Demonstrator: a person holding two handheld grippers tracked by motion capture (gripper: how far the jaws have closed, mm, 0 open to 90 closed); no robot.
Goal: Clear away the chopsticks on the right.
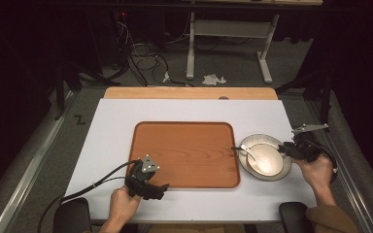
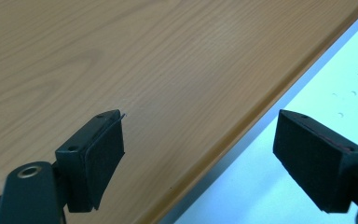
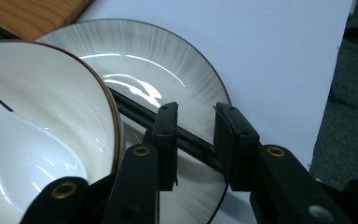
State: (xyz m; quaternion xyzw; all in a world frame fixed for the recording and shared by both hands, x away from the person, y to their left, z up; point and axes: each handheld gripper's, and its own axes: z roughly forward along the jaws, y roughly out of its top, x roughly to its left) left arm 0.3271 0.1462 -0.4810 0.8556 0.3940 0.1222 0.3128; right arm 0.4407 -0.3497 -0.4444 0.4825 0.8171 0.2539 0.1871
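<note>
The worktop (image 1: pixel 107 141) carried a white sheet w/ a wooden tray (image 1: pixel 184 154) in the middle, nothing on it. Just right of the tray sat a grey streaked plate (image 1: pixel 287 165), a white bowl (image 1: pixel 267 160) resting on it, and a white spoon (image 1: pixel 250 154) lying in the bowl.

Left tongs (image 1: pixel 151 190) were at the tray's near left corner, held low by the left hand (image 1: pixel 122 206). In the left gripper view the 2 jaws stood spread wide w/ nothing between them; 1 hung over the tray's wood, the other over the white sheet, so they straddled the rim. That looked like a pose for taking the tray's edge or steadying it, but no contact was visible.

Right tongs (image 3: pixel 193 140) came in from the plate's right side, the right hand (image 1: pixel 315 171) behind them. In the right gripper view a thin black stick (image 3: pixel 135 112), prob. a chopstick or 2, lay across the plate beside the bowl and ran between the jaws. The jaws were nearly together around it, but I couldn't tell if they were actually pinching it. A dark tip (image 1: pixel 235 148) poked out over the tray's right edge in the high view, so the stick likely spanned the plate. My guess: the stick was the thing being picked up, and the low, side-on approach suited lifting it w/o knocking the bowl.
</note>
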